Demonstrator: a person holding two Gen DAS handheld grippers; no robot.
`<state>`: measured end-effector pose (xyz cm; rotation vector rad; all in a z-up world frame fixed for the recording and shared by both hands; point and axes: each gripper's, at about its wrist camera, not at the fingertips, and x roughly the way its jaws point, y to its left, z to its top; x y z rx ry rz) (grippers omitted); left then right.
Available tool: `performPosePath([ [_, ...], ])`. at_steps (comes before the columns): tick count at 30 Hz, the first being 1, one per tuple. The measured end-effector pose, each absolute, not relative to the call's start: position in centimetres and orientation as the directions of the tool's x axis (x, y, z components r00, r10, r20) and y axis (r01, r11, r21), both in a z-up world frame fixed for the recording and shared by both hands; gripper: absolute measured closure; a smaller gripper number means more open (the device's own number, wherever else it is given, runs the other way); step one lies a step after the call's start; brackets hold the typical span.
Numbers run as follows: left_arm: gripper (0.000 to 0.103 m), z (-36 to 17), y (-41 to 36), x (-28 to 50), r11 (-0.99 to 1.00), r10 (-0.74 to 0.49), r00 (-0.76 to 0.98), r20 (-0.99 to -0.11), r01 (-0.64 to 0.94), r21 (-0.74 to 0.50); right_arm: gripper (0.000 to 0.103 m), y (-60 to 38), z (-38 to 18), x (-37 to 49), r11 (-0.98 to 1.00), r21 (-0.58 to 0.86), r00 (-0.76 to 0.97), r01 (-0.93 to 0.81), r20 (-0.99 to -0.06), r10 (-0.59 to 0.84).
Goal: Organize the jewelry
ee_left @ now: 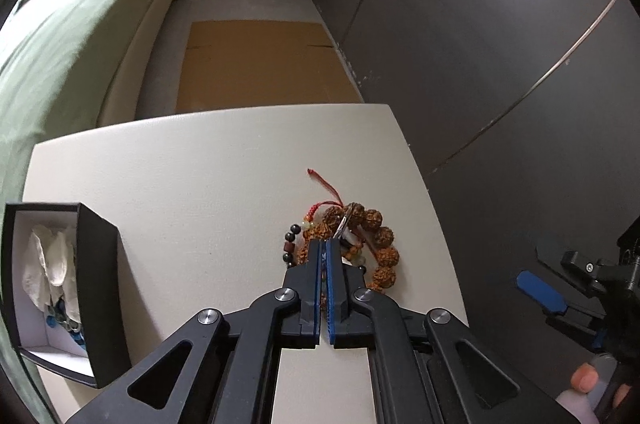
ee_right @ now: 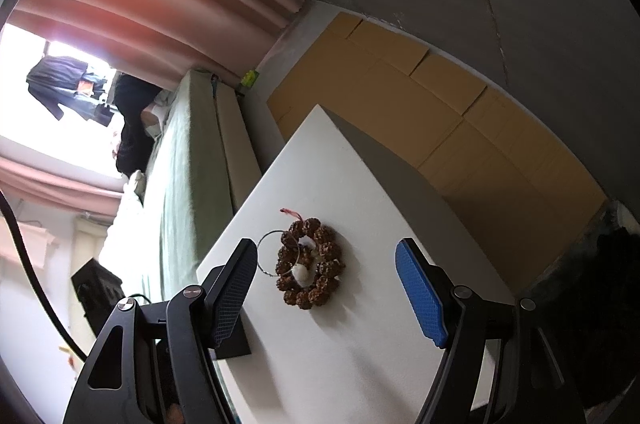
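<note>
The left gripper (ee_left: 324,244), jaws pinched together (on what, I cannot tell), sits right at the bracelets (ee_left: 374,244); the box (ee_left: 100,284) lies well left of them; the right gripper (ee_right: 326,288) hangs open, farther off.

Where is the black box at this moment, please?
In the left wrist view the black box stands open at the table's left edge, well left of the bead bracelet and the left gripper.

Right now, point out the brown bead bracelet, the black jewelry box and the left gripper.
brown bead bracelet (ee_left: 384,236): left wrist view, a right-side bead.
black jewelry box (ee_left: 98,264): left wrist view, its right wall.
left gripper (ee_left: 323,244): left wrist view, between fingertips.
</note>
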<state>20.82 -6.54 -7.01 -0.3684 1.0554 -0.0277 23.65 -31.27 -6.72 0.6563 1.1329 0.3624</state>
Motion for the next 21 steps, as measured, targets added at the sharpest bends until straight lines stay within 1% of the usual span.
performPosePath([
  [1,0.093,-6.9,-6.6,20.8,0.939,-0.199,0.501,-0.842,-0.15,-0.311,0.03,-31.2,-6.7,23.6,0.761,0.647,0.394,0.056,-0.714,0.578],
  [2,0.073,-6.8,-6.6,20.7,0.939,-0.2,0.504,-0.84,-0.147,-0.312,0.03,-31.2,-6.6,23.7,0.762,0.645,0.395,0.054,-0.715,0.577],
  [3,0.058,-6.7,-6.6,20.7,0.937,-0.206,0.508,-0.836,-0.143,-0.317,0.03,-31.1,-6.6,23.6,0.764,0.644,0.396,0.053,-0.716,0.576],
  [4,0.036,-6.5,-6.6,20.7,0.938,-0.205,0.519,-0.83,-0.14,-0.318,0.03,-31.1,-6.6,23.7,0.764,0.643,0.396,0.054,-0.716,0.574],
  [5,0.032,-6.2,-6.6,20.5,0.937,-0.204,0.538,-0.818,-0.134,-0.322,0.03,-31.1,-6.6,23.7,0.765,0.642,0.397,0.055,-0.717,0.573],
  [9,0.033,-6.6,-6.6,21.3,0.937,-0.203,0.525,-0.827,-0.142,-0.32,0.03,-30.8,-6.7,23.7,0.768,0.638,0.393,0.055,-0.721,0.571],
  [11,0.046,-7.2,-6.8,21.8,0.938,-0.21,0.517,-0.83,-0.135,-0.321,0.03,-30.6,-6.7,23.7,0.771,0.635,0.388,0.051,-0.724,0.57],
  [12,0.049,-7.6,-7.1,22.1,0.942,-0.205,0.507,-0.837,-0.131,-0.31,0.03,-30.6,-6.7,23.7,0.773,0.633,0.387,0.048,-0.725,0.57],
  [13,0.058,-8.1,-7.3,22.3,0.945,-0.202,0.497,-0.844,-0.129,-0.302,0.03,-30.5,-6.7,23.7,0.775,0.631,0.385,0.045,-0.727,0.569],
  [14,0.07,-8.6,-7.5,22.5,0.945,-0.203,0.486,-0.85,-0.13,-0.299,0.03,-30.5,-6.7,23.6,0.777,0.629,0.383,0.043,-0.728,0.568],
  [15,0.077,-9.3,-7.5,22.8,0.944,-0.208,0.469,-0.858,-0.132,-0.301,0.03,-30.4,-6.8,23.7,0.78,0.624,0.385,0.044,-0.731,0.563],
  [16,0.093,-9.8,-7.4,22.9,0.943,-0.21,0.462,-0.862,-0.137,-0.303,0.03,-30.5,-6.9,23.8,0.783,0.62,0.387,0.047,-0.734,0.558],
  [17,0.1,-10.0,-7.2,22.8,0.942,-0.208,0.46,-0.863,-0.144,-0.304,0.03,-30.5,-7.0,23.9,0.787,0.615,0.386,0.051,-0.739,0.552],
  [21,0.1,-8.8,-5.4,21.7,0.925,-0.225,0.519,-0.824,-0.152,-0.348,0.03,-29.5,-8.7,24.5,0.804,0.593,0.335,0.055,-0.769,0.544],
])
